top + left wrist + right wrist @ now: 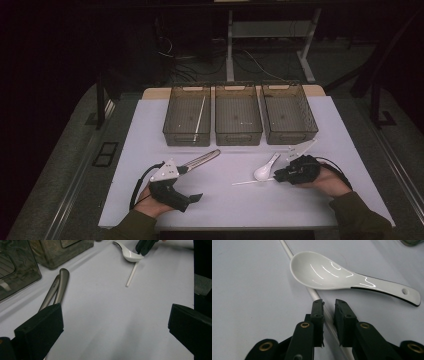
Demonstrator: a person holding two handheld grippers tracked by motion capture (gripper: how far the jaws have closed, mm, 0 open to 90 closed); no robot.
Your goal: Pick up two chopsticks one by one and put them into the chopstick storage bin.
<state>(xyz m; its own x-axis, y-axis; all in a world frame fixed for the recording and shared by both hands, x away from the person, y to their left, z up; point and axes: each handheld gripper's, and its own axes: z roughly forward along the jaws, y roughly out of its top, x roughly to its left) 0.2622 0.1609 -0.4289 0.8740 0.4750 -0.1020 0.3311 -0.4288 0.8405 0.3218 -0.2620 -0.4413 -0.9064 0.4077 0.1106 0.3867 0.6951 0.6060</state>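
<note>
Black jaws of the right gripper (328, 305) are seen lowest in the right gripper view, drawn close together with the white stick (325, 312) running through the narrow gap between them. Whether the pads already press on the stick cannot be told; a thin gap seems to be left on either side. No earlier picture is given, so nothing is said of their motion. Just beyond the jaw tips a white spoon (329, 275) is laid on the white table (249, 290), its bowl resting over the stick and its handle pointed away to the right of that view.

From the high view, the right gripper (276, 175) is held low at the table by the right hand (327, 181), at the end of the stick (250, 182) beside the spoon (265, 169).

Held near the table's front left, the left gripper (192, 197) is seen with its jaws wide apart and nothing between them. Metal tongs (200, 160) are laid just beside it, pointed toward three grey bins (238, 134) set in a row at the far side. A second white stick (201, 115) is leaned inside the leftmost bin.
</note>
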